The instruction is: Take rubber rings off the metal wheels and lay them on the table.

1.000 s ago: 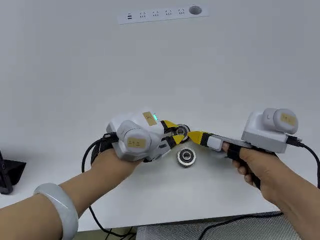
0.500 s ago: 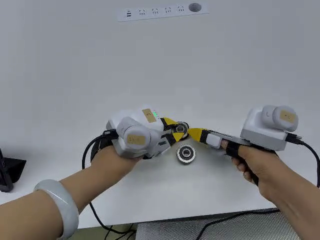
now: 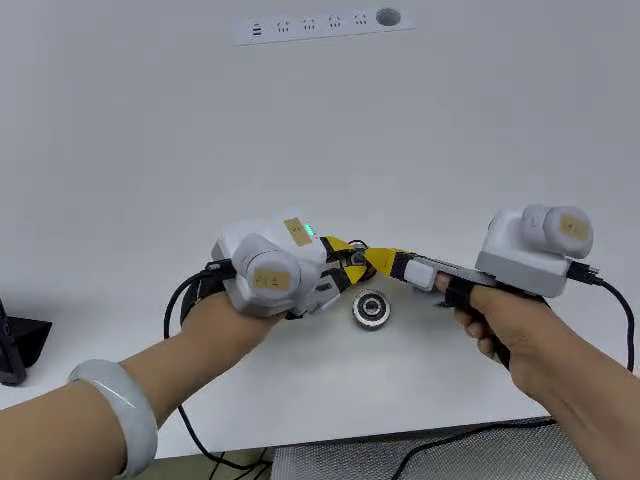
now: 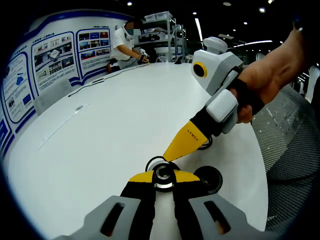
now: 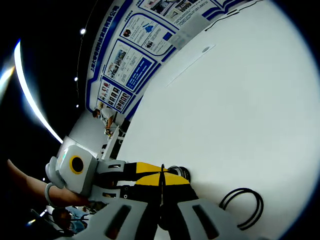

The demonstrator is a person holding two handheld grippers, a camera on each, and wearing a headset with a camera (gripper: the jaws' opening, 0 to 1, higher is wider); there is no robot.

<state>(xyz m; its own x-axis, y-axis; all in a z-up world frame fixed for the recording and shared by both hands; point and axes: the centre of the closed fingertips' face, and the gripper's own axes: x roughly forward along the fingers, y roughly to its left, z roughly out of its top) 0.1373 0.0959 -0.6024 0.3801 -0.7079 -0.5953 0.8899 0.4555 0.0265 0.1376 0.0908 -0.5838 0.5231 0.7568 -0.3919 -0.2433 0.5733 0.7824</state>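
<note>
My left gripper (image 4: 161, 176) is shut on a small metal wheel (image 4: 163, 173), held a little above the white table (image 3: 300, 150). A thin black rubber ring (image 4: 151, 162) loops off the wheel's edge. My right gripper (image 5: 162, 179) comes in from the right and is shut on that ring, its yellow tips (image 4: 186, 142) touching the wheel. In the head view the left gripper (image 3: 343, 264) and right gripper (image 3: 374, 258) meet tip to tip. A second wheel (image 3: 371, 308) with its black ring on lies on the table just below them. One loose ring (image 5: 259, 201) lies flat nearby.
A white power strip (image 3: 320, 24) lies at the table's far edge. A black object (image 3: 12, 350) sits at the left edge. Black cables (image 3: 185, 300) trail from both grippers off the near edge. People work at a far bench (image 4: 125, 45).
My right gripper has moved left and slightly up, so its tips now sit against the wheel in the left gripper. The left gripper and the wheel on the table have stayed put.
</note>
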